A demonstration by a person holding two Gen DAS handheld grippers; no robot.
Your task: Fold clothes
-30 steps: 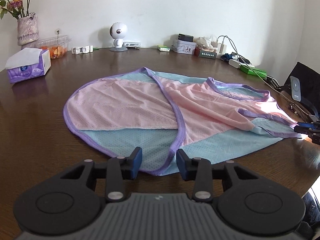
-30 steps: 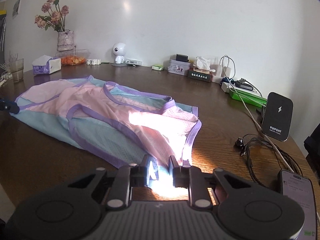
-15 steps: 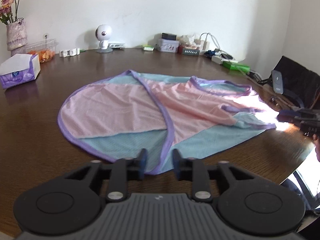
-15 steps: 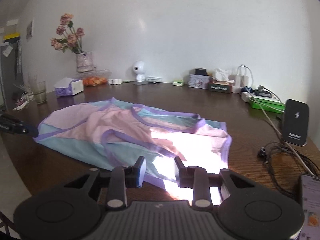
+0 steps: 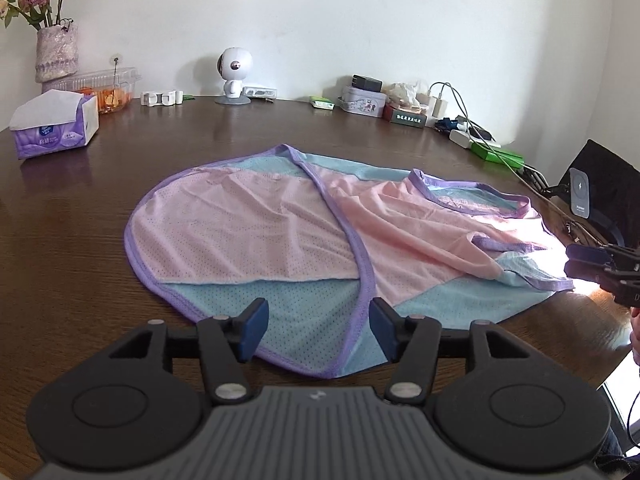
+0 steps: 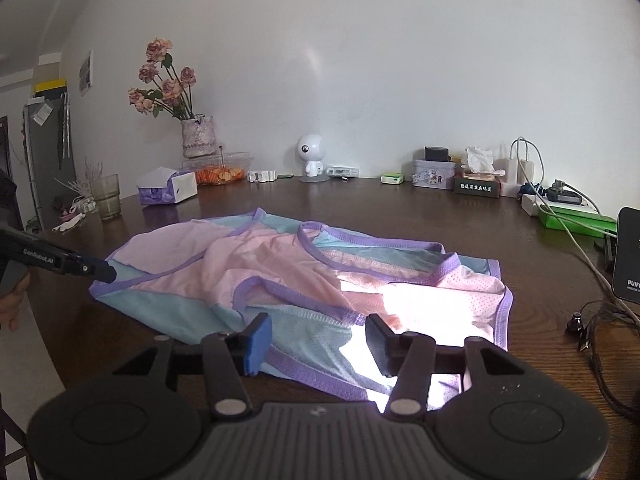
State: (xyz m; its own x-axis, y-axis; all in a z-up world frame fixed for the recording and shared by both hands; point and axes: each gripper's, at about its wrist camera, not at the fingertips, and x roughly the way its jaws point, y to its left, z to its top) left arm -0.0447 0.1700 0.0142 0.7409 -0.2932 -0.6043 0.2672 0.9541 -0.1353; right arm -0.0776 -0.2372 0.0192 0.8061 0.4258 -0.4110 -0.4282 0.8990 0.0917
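"GenRobot.AI" is printed on the left gripper [image 6: 96, 270]; "PUIF…", cut off by the frame edge, is read on the black charger stand [image 6: 629, 256].

Both handheld grippers now stand with jaws spread wide, where half a second ago each showed only a narrow gap. The left gripper [image 5: 318, 330] frames the near purple-trimmed hem of the pink and pale blue mesh garment [image 5: 280, 232], closer over the dark wooden tabletop [image 5: 72, 216] than a moment before. The right gripper [image 6: 318, 346] has drawn nearer the sunlit shoulder end, its jaws straddling the purple edging. The garment lies a little more rumpled at that end.
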